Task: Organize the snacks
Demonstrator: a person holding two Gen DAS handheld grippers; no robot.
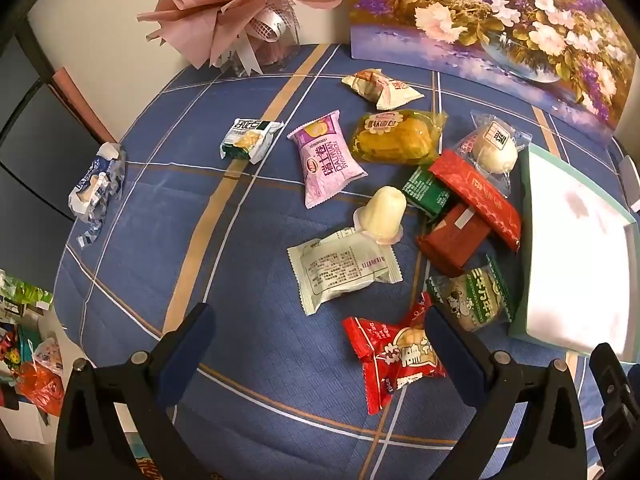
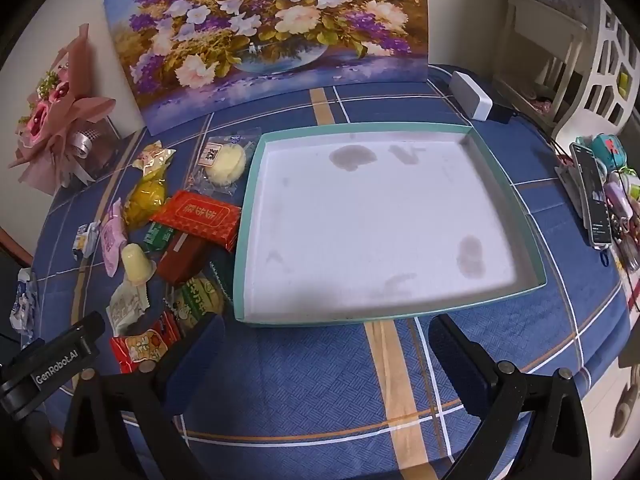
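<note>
Several wrapped snacks lie scattered on the blue checked tablecloth point(image 1: 248, 360): a purple roll pack point(image 1: 326, 159), a yellow cake pack point(image 1: 396, 136), a white jelly cup point(image 1: 382, 214), a pale green pack point(image 1: 344, 268), a long red pack point(image 1: 476, 196) and a red candy pack point(image 1: 394, 356). A teal-rimmed box point(image 2: 502, 196) with a white floor point(image 2: 376, 224) stands empty to their right. My left gripper point(image 1: 316, 334) hovers open over the near snacks, its right finger above the red candy pack. My right gripper point(image 2: 326, 344) hangs open before the box's front wall, holding nothing.
A flower painting point(image 2: 264, 32) leans on the wall behind the box, with a pink bouquet point(image 1: 228, 12) at the back left. A torn blue wrapper point(image 1: 96, 184) lies near the table's left edge. A phone point(image 2: 594, 196) and small items crowd the right edge.
</note>
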